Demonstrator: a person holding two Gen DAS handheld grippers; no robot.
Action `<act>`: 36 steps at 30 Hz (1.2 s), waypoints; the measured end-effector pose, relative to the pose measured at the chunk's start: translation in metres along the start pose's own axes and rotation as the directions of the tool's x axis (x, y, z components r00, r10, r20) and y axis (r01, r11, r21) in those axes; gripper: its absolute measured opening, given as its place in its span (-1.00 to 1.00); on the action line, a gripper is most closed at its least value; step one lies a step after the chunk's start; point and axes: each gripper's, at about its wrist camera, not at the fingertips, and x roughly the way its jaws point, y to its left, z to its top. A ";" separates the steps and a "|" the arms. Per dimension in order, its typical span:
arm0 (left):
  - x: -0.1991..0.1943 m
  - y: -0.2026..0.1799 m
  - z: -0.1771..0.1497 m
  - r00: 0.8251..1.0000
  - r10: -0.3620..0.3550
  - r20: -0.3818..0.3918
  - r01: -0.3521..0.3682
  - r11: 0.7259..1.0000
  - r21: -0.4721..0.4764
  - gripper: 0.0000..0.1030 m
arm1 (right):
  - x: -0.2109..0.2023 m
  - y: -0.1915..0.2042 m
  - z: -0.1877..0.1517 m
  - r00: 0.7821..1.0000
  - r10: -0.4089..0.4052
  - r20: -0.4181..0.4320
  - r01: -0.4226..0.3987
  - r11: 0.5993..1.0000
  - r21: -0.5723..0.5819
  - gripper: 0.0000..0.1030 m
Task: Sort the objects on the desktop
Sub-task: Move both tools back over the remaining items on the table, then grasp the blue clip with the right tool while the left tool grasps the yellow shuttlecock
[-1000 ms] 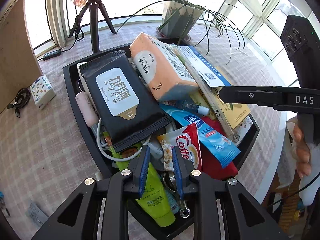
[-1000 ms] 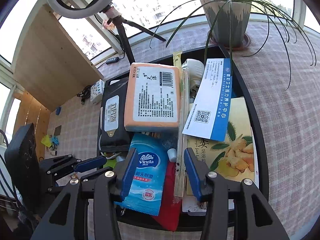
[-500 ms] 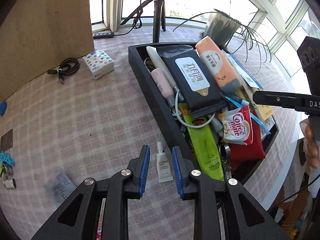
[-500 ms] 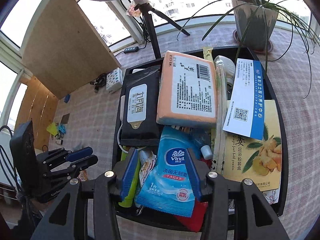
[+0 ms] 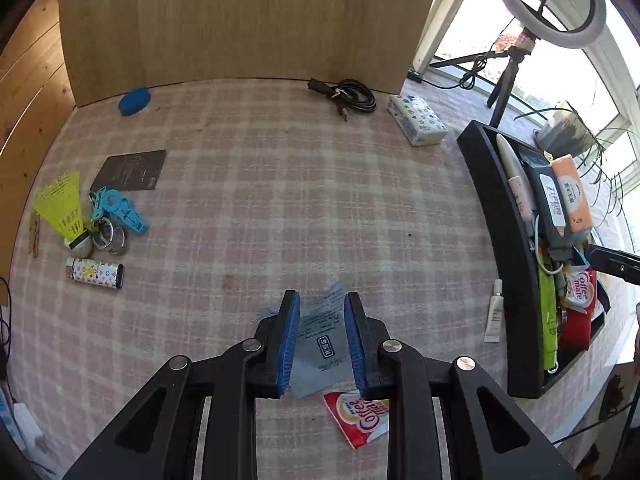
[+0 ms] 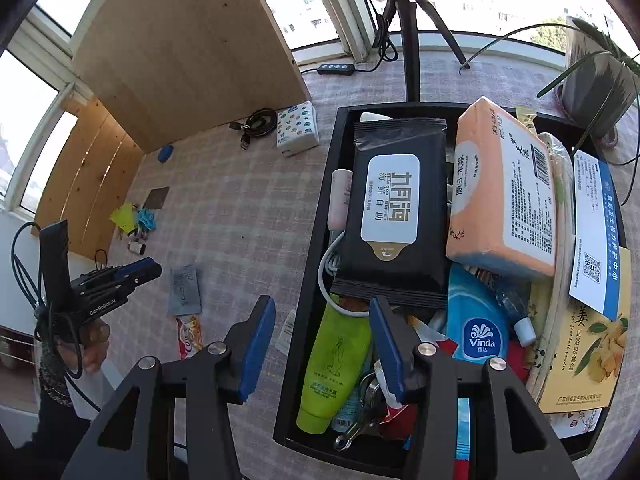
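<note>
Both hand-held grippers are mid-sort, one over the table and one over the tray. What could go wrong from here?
1. The grey sachet lies flat on the cloth, touching the Coffee mate sachet. The left hand-held gripper, open above it, may slip off or take both.
2. The right hand-held gripper is open over the green tube, whose end sits under the black wipes pack with a white cable across it. Pulling the tube could drag those along.

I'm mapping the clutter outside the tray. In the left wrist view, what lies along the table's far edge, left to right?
Blue oval object → coiled black cable → patterned tissue pack → black tray, its far corner.
</note>
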 end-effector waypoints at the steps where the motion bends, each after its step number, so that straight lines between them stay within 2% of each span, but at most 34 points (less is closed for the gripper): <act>1: 0.000 0.012 0.000 1.000 0.010 0.000 -0.010 1.000 -0.025 -0.52 | 0.004 0.007 0.003 1.000 0.004 -0.007 -0.004 1.000 -0.015 -0.12; 5: -0.005 0.064 0.000 0.999 0.049 0.016 -0.046 0.990 -0.137 -0.52 | 0.020 0.043 0.016 0.999 0.016 -0.030 -0.019 0.996 -0.089 -0.12; 10: -0.014 0.127 0.001 0.994 0.100 0.040 -0.087 0.962 -0.259 -0.51 | 0.047 0.103 0.033 0.998 0.022 -0.053 -0.033 0.975 -0.218 -0.12; 14: -0.018 0.168 0.008 0.990 0.128 0.066 -0.099 0.938 -0.333 -0.34 | 0.075 0.160 0.050 0.996 0.057 -0.075 -0.077 0.948 -0.309 -0.12; 19: -0.014 0.200 0.023 0.989 0.114 0.089 -0.072 0.922 -0.379 -0.21 | 0.116 0.232 0.072 0.985 0.115 -0.128 -0.156 0.909 -0.385 -0.12; 23: -0.009 0.218 0.032 0.988 0.113 0.104 -0.063 0.915 -0.398 -0.10 | 0.154 0.279 0.082 0.976 0.132 -0.174 -0.196 0.881 -0.430 -0.12; 28: -0.001 0.233 0.039 0.989 0.084 0.122 -0.027 0.911 -0.411 0.04 | 0.208 0.306 0.090 0.963 0.112 -0.246 -0.211 0.880 -0.426 -0.13; 36: 0.013 0.249 0.043 0.990 0.057 0.129 0.003 0.907 -0.422 0.05 | 0.261 0.320 0.093 0.936 0.116 -0.333 -0.247 0.891 -0.382 -0.13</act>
